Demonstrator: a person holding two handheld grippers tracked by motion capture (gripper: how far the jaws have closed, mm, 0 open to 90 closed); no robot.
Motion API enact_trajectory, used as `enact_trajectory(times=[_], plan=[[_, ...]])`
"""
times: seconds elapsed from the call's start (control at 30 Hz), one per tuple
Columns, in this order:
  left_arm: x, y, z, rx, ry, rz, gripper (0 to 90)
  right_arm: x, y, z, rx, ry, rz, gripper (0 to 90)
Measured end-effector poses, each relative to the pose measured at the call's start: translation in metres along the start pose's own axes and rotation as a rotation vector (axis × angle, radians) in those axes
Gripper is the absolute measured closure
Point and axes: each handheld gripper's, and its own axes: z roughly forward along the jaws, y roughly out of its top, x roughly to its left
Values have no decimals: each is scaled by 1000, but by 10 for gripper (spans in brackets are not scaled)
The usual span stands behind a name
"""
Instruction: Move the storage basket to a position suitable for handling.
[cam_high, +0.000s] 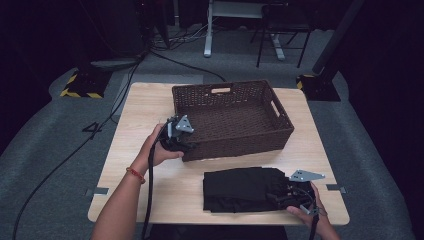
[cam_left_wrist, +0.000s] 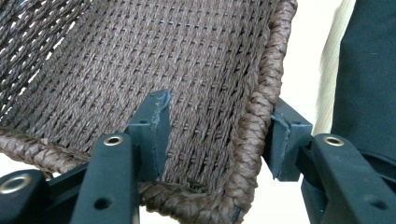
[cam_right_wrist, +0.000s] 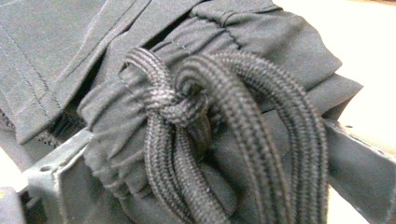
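Black fabric first: the folded black garment is lying flat near the front edge of the worktop, over toward the front right corner, just in front of the basket. Its bunched end with the knotted drawstring points right, and that's where the right claw has it. In the right gripper view the cloth and cord are squeezed between the two jaws, so that claw is clamped on the garment, with the person's right hand wrapped around it at the worktop's front edge.

Brown wicker basket sits around the middle of the worktop, a bit toward the back edge, turned at a slight angle, with cut-out handles in its walls.

Left claw is at the basket's front left corner. In the left gripper view one jaw is inside and the other outside the braided rim, straddling it. There's a gap to the wicker on both sides, so it's partly open and not really pinching. Left hand has a red bracelet on the wrist.
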Motion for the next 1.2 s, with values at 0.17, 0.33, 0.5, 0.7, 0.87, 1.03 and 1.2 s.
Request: enact_trajectory(times=[0.17,0.33,0.5,0.7,0.87,1.03,1.2], plan=[[-8,1,-11,-77,-13,-31,278,0,0,0,1,-2,0,11],[-31,4,-30,-138,20,-22,217,0,0,0,1,-3,1,11],[-78,-1,-42,-206,41,9,187,1,1,0,6,-6,-2,10],[-118,-26,-20,-180,-56,-36,179,3,4,3,16,-10,2,6],[-128,-45,19,-93,-128,-146,186,4,9,7,26,-10,-5,5],[-131,-52,41,-47,-113,-159,173,6,15,11,31,-7,-36,3],[-128,-56,52,-41,-129,-201,156,8,22,13,36,-14,-96,1]])
